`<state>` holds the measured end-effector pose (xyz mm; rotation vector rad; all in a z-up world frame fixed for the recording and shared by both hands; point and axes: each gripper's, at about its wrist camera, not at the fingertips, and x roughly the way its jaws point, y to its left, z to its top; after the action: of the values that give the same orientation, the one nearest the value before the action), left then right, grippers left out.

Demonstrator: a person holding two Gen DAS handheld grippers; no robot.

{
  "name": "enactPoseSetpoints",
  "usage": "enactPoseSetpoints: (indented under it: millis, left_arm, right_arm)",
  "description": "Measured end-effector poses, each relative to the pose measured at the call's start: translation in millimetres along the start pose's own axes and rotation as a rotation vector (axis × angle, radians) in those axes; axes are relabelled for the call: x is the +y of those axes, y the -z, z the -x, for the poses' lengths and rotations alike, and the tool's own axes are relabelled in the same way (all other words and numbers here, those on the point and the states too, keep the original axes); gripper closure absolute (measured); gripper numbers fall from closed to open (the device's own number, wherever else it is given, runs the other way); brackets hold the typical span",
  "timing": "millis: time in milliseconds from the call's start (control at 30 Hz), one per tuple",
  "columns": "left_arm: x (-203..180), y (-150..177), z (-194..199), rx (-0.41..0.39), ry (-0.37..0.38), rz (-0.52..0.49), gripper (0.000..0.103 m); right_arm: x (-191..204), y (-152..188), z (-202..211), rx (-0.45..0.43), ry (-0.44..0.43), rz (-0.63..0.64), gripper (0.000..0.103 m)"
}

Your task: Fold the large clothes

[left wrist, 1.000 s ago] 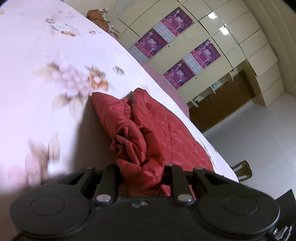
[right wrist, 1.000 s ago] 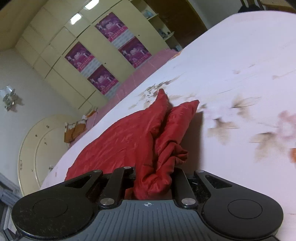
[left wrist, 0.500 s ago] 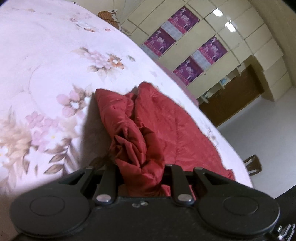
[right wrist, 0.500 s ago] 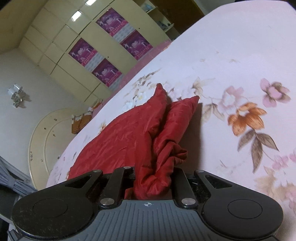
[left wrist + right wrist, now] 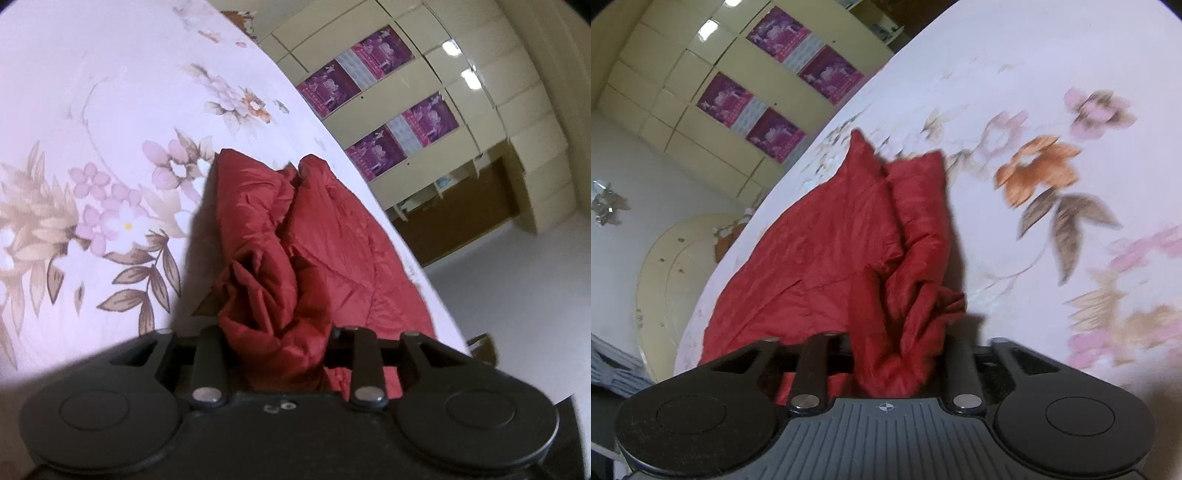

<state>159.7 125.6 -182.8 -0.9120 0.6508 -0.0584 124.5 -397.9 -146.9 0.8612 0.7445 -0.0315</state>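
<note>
Left gripper (image 5: 277, 354): a bunched edge of the red quilted garment (image 5: 332, 236) sits between its fingers (image 5: 208, 365), rising straight ahead of them; the jaws have just been opening, a narrow gap shows on the right-hand side, and the pads no longer appear to press the cloth. Right gripper (image 5: 886, 362): same condition, jaws just opened part way, a gathered wad of the garment (image 5: 831, 240) loose between its fingers (image 5: 960, 369), with clear space on the left-hand side. The garment lies on the floral bed (image 5: 110, 129), not on a tabletop. Its long axis runs directly away from both pairs of fingers toward the wardrobe wall (image 5: 424, 122); the flat bulk spreads to the right of the left fingers and to the left of the right fingers, so it lies between the two hands. Judgement: each hand is nearest its own gathered corner, and neither is favoured. The fold appears laid down; any next move turns on drawing the fingers back along that axis without dragging the bunched cloth.
</note>
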Motion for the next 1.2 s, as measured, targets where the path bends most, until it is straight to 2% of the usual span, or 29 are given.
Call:
enactPoseSetpoints:
  millis: [67, 133, 233, 267, 367, 400, 433, 533, 633, 700, 767, 833, 900, 1000, 1067, 1200]
  left_arm:
    - [0.5, -1.9, 1.9, -0.01, 0.016, 0.02, 0.06]
    - [-1.2, -2.1, 6.6, -0.023, 0.021, 0.023, 0.048]
    - [-3.3, -1.1, 11.5, -0.039, 0.024, 0.029, 0.035]
    - [-4.1, -1.5, 11.2, -0.043, 0.026, 0.027, 0.035]
    - [-7.6, -6.0, 3.0, -0.03, 0.012, 0.013, 0.039]
    - [-9.1, -7.3, 0.1, -0.026, 0.001, 0.008, 0.045]
    - [-10.4, -8.7, -2.0, -0.02, -0.016, -0.004, 0.061]
    - [-17.2, -8.8, -5.5, -0.015, -0.068, -0.079, 0.075]
    - [-23.5, -5.7, -3.1, -0.037, -0.079, -0.135, 0.078]
    - [-26.9, -3.9, -3.1, -0.038, -0.088, -0.167, 0.079]
    - [-40.6, -5.6, 2.9, -0.039, -0.09, -0.228, 0.083]
    - [-65.6, -7.8, 17.4, -0.073, -0.038, -0.332, 0.083]
    - [-83.3, -8.5, 22.6, -0.079, -0.03, -0.415, 0.083]
    - [-89.5, -10.7, 19.7, -0.062, -0.05, -0.425, 0.083]
    - [-90.4, -12.4, 20.5, -0.055, -0.053, -0.419, 0.083]
    - [-106.1, -6.3, 27.9, -0.067, -0.053, -0.51, 0.083]
  right_arm:
    - [3.1, -2.7, 20.5, -0.078, 0.07, 0.038, 0.061]
    - [12.6, -4.5, 40.3, -0.137, 0.085, 0.069, 0.061]
    - [42.3, -1.5, 48.6, -0.136, 0.037, 0.176, 0.097]
    - [55.4, 1.7, 46.0, -0.124, 0.026, 0.223, 0.097]
    - [99.1, 17.5, 28.2, -0.082, -0.033, 0.33, 0.099]
    - [112.4, 24.2, 19.4, -0.062, -0.046, 0.359, 0.099]
    - [126.3, 33.5, 8.1, -0.04, -0.058, 0.386, 0.099]
    - [154.8, 54.8, -20.5, 0.001, -0.078, 0.453, 0.099]
    - [169.5, 70.4, -49.4, 0.045, -0.079, 0.477, 0.099]
    - [172.9, 83.0, -74.9, 0.107, -0.022, 0.542, 0.099]
    - [163.3, 97.6, -91.8, 0.135, 0.02, 0.579, 0.103]
    - [154.8, 97.3, -101.0, 0.138, 0.025, 0.534, 0.103]
    - [155.5, 95.9, -101.0, 0.143, 0.037, 0.538, 0.103]
    - [156.7, 90.9, -89.4, 0.132, 0.046, 0.475, 0.103]
    - [164.1, 89.9, -69.5, 0.106, 0.005, 0.426, 0.103]
    - [170.3, 97.8, -34.2, 0.127, -0.053, 0.456, 0.103]
